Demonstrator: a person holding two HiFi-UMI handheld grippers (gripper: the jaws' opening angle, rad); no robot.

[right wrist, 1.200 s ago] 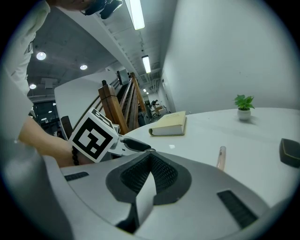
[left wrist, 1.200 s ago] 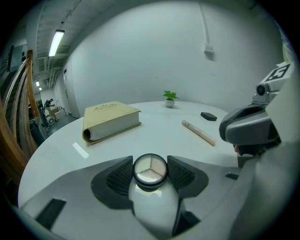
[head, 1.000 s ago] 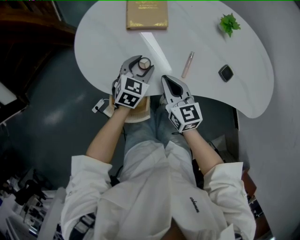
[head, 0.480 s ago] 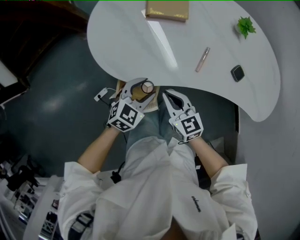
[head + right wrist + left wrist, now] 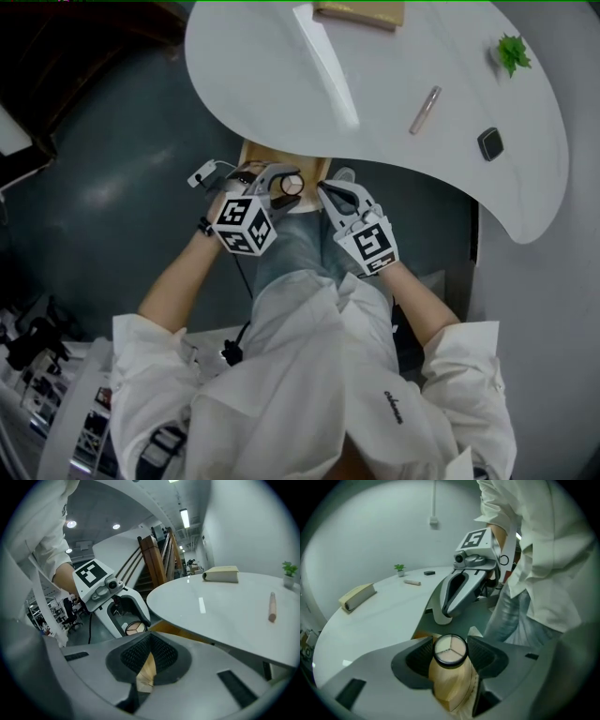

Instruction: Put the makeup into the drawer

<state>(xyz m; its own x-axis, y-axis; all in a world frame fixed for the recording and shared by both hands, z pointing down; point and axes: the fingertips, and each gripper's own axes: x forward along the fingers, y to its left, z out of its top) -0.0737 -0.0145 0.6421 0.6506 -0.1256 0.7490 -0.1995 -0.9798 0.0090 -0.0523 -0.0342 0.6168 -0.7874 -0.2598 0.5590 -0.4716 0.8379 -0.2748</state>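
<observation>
A round makeup compact (image 5: 292, 186) with pale powder sections sits between the jaws of my left gripper (image 5: 284, 181), which is shut on it. In the left gripper view the compact (image 5: 450, 650) hangs over the light wooden drawer (image 5: 451, 691), pulled out under the white table's near edge (image 5: 281, 150). My right gripper (image 5: 329, 192) is just to the right of it, shut and empty, also over the drawer (image 5: 146, 670). The right gripper view shows the left gripper (image 5: 123, 607) with the compact (image 5: 135, 627).
On the white table lie a slim pink makeup tube (image 5: 425, 110), a small black compact (image 5: 489, 143), a tan book (image 5: 361, 11) and a small green plant (image 5: 512, 53). My lap and white shirt are close below the grippers. Dark floor lies to the left.
Both grippers have drawn back off the tabletop toward my body and sunk below the table's edge, over the drawer. The left one has rolled and still holds the compact.
</observation>
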